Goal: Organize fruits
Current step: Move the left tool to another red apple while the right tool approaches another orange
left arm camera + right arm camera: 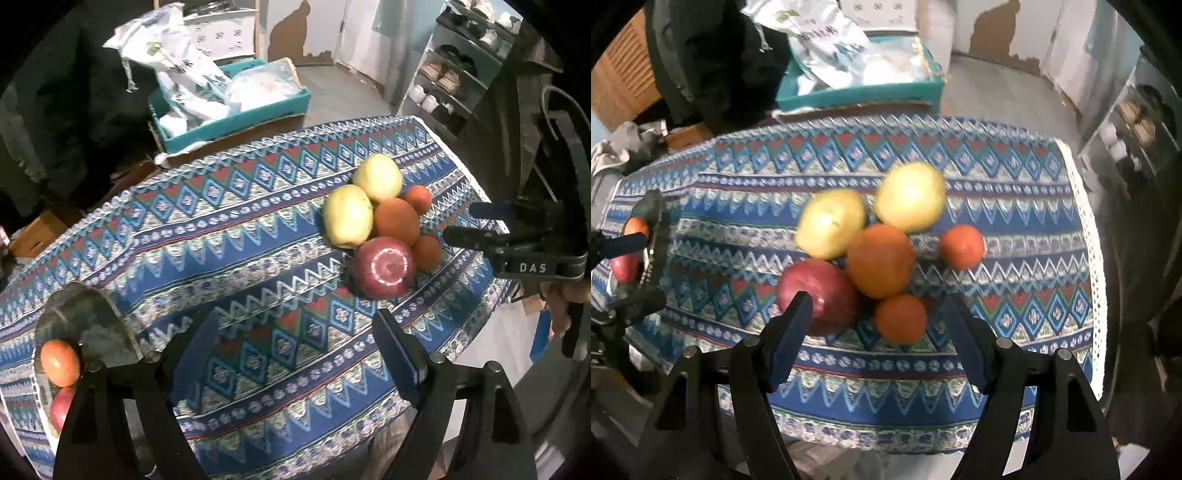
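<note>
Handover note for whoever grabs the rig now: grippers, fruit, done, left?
Left gripper: open, empty, over bare patterned tablecloth.
Right gripper: open, empty, above the pile, small orange nearest.
Done: one orange fruit and one red fruit in the clear glass dish.
Left: two yellow apples, red apple, three oranges clustered on the cloth.
</note>
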The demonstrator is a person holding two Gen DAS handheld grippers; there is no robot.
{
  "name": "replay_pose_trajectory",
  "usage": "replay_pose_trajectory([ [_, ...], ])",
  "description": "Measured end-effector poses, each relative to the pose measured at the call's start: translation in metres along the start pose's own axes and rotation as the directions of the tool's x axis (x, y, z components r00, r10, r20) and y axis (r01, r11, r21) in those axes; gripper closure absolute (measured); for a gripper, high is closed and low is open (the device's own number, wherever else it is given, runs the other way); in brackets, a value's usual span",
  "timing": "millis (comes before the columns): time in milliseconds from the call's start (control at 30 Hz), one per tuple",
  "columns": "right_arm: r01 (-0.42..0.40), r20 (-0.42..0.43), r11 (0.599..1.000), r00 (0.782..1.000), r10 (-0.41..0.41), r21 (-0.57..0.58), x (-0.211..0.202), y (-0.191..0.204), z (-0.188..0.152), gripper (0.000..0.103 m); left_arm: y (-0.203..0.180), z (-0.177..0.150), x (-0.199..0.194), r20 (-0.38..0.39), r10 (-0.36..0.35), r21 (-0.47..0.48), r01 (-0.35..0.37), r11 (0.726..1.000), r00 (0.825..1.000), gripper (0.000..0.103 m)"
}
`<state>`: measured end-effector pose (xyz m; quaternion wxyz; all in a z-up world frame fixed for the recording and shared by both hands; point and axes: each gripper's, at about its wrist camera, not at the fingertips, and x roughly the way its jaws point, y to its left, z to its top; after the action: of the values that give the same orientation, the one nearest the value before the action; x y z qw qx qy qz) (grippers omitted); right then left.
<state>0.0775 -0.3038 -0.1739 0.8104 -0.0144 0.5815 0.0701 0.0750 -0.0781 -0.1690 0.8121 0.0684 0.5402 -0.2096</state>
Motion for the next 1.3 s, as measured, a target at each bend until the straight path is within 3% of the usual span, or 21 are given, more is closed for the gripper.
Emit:
replay_pose_trajectory([
  [367, -0.010, -0.114, 0.999, 0.993, 0.013, 0.033, 0.046, -0.024, -0.014, 0.029, -0.017, 0.004, 0.042, -0.068, -0.010, 0.051, 0.014, 0.999, 0.998, 0.017],
  [700, -0.015, -0.193, 1.000, 0.981, 0.018, 0.018, 0.082, -0.029, -0.020, 0.030, -0.017, 0.007, 0.067, -0.115, -0.026, 0.039, 0.031, 0.999, 0.993, 0.017],
  [833, -0.029, -0.197, 0.999, 0.980, 0.032, 0.018, 0.089, -0.031, -0.020, 0.034, -0.019, 0.010, 0.072, -0.128, -0.054, 0.017, 0.057, 0.998, 0.990, 0.017],
  [1000, -0.058, -0.197, 0.998, 0.979, 0.061, 0.022, 0.098, -0.029, -0.020, 0.056, -0.026, 0.014, 0.075, -0.131, -0.094, 0.006, 0.095, 0.995, 0.987, 0.017],
  [1167, -0.021, -0.172, 1.000, 0.985, 0.024, 0.017, 0.097, -0.027, -0.020, 0.056, -0.038, 0.018, 0.079, -0.133, -0.121, -0.005, 0.122, 0.993, 0.984, 0.017],
  [1300, -0.010, -0.122, 0.997, 0.992, 0.020, 0.079, 0.078, -0.044, -0.021, 0.056, -0.049, 0.022, 0.080, -0.123, -0.136, -0.010, 0.135, 0.991, 0.983, 0.013],
])
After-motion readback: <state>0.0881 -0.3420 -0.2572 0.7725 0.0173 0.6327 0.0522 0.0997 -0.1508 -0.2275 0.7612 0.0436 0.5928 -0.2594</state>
